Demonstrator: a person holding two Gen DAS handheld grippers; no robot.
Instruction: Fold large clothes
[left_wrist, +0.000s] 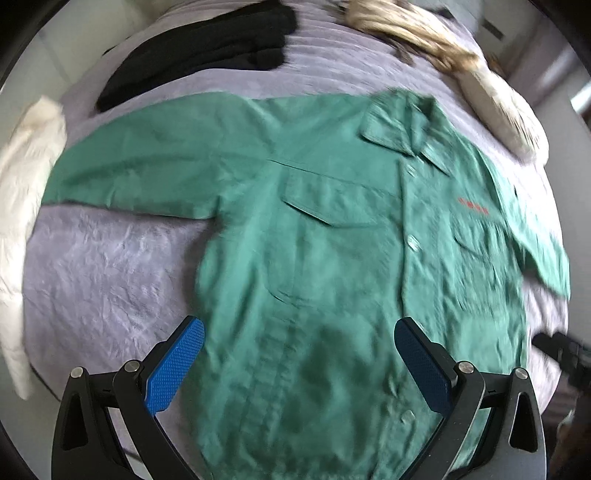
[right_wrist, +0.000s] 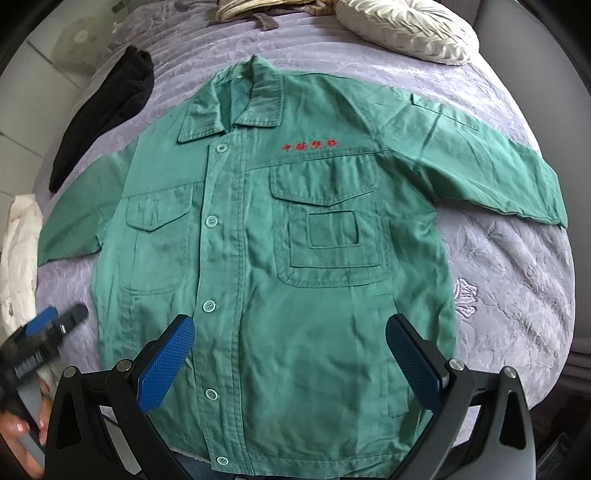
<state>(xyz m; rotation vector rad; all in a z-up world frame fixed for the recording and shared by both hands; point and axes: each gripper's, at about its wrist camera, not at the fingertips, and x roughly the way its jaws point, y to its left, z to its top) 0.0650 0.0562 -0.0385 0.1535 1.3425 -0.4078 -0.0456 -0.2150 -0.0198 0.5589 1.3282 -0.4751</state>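
A green button-up work jacket (right_wrist: 266, 236) lies flat and face up on the purple bedspread (right_wrist: 498, 266), buttoned, collar at the far end, both sleeves spread out sideways. It has chest pockets and red embroidery (right_wrist: 309, 145). It also shows in the left wrist view (left_wrist: 314, 240), somewhat blurred. My right gripper (right_wrist: 290, 328) is open and empty above the jacket's lower hem. My left gripper (left_wrist: 299, 330) is open and empty above the hem's left part; it also appears at the left edge of the right wrist view (right_wrist: 55, 323).
A black garment (right_wrist: 107, 110) lies at the far left of the bed. A white puffy garment (right_wrist: 20, 258) hangs at the left edge. A cream pillow (right_wrist: 406, 26) and a beige item (left_wrist: 424, 37) lie at the head of the bed.
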